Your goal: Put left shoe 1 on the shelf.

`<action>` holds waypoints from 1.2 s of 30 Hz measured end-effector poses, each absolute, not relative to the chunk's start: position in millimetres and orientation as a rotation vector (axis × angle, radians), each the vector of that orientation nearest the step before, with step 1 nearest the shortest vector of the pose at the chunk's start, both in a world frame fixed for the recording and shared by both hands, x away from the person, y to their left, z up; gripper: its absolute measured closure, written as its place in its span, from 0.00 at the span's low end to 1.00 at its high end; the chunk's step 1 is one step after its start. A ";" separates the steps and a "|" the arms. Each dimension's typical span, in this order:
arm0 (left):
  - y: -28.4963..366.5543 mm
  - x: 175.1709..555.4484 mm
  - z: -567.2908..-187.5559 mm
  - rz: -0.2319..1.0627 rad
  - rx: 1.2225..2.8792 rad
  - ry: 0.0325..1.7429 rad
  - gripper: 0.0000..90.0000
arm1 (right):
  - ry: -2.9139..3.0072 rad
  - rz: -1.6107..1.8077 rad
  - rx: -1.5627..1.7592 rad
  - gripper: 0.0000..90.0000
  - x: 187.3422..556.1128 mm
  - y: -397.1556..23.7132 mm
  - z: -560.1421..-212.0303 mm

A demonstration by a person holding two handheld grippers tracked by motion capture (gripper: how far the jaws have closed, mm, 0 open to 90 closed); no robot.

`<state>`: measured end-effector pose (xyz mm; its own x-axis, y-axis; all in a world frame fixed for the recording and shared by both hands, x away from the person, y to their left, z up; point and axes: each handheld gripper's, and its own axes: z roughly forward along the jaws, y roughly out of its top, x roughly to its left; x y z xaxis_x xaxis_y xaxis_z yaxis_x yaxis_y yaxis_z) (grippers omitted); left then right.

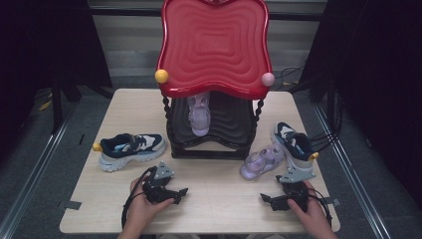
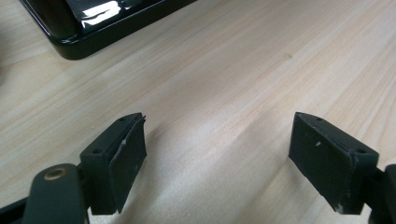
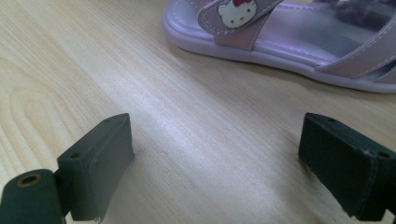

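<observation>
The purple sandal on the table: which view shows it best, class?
The high view: the whole purple sandal shows, lying beside a navy sneaker. The right gripper view gives a close part with a cat-face strap; the left gripper view gives bare table.

A black shoe rack [image 1: 209, 144] with a red wavy top stands toward the back of the wooden table [image 1: 219, 209]. A lilac sandal [image 1: 199, 117] sits on the rack's lower shelf. One navy sneaker [image 1: 130, 149] lies left of the rack, another [image 1: 294, 142] to its right.

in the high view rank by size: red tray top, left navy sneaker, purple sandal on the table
1. red tray top, though it sits nearest the camera
2. left navy sneaker
3. purple sandal, slightly smaller
</observation>
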<state>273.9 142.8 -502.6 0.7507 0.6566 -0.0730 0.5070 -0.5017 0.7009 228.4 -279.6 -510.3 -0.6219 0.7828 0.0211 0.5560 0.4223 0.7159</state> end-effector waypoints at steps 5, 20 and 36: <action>145.4 272.5 -507.5 0.307 2.211 0.790 0.19 | 2.366 1.012 1.154 0.11 228.5 -279.6 -510.4; 145.2 272.4 -507.7 0.299 2.219 0.778 0.16 | 2.378 1.020 1.143 0.10 231.8 -279.2 -510.4; 144.3 272.9 -507.8 0.293 2.235 0.762 0.12 | 2.407 0.991 1.314 0.28 235.4 -272.8 -480.6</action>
